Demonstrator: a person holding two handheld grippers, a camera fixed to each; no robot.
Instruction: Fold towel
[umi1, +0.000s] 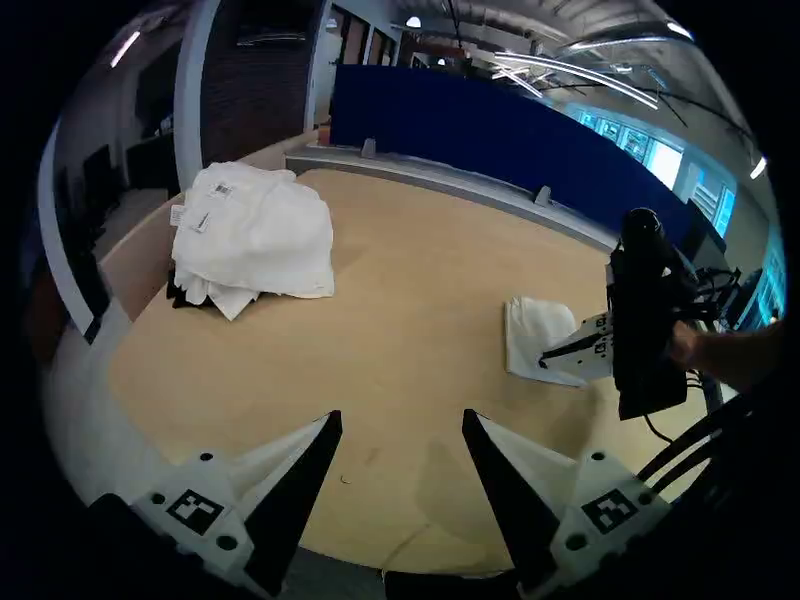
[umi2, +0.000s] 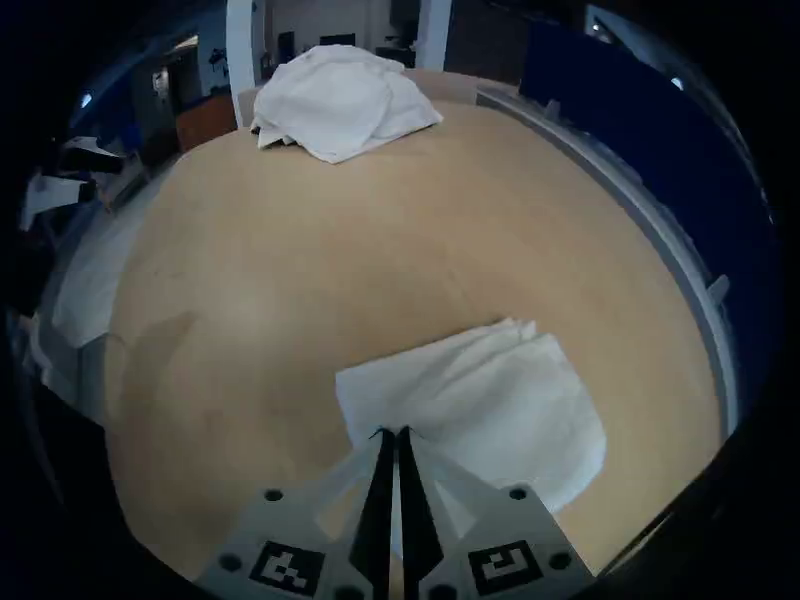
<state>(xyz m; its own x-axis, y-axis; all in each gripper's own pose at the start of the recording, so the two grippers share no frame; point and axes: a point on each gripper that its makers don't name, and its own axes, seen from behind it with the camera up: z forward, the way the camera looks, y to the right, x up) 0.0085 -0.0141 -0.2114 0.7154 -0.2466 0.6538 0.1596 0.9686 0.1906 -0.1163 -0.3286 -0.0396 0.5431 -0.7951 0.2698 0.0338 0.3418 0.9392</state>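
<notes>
Right claw (umi2: 394, 432): my fingers together, tips at folded towel (umi2: 480, 400) near edge.
Left claw (umi1: 401, 414): my fingers apart, above table (umi1: 400, 300).
Towel pile (umi1: 255, 235): far ahead-left of it.

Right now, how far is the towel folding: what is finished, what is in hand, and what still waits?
Done: one towel lies folded small and flat on the table. In hand: the right gripper is closed at its near edge; whether it pinches cloth I cannot tell. The left gripper is open, empty. Still to do: the loose heap of white towels at the table's far side.
</notes>
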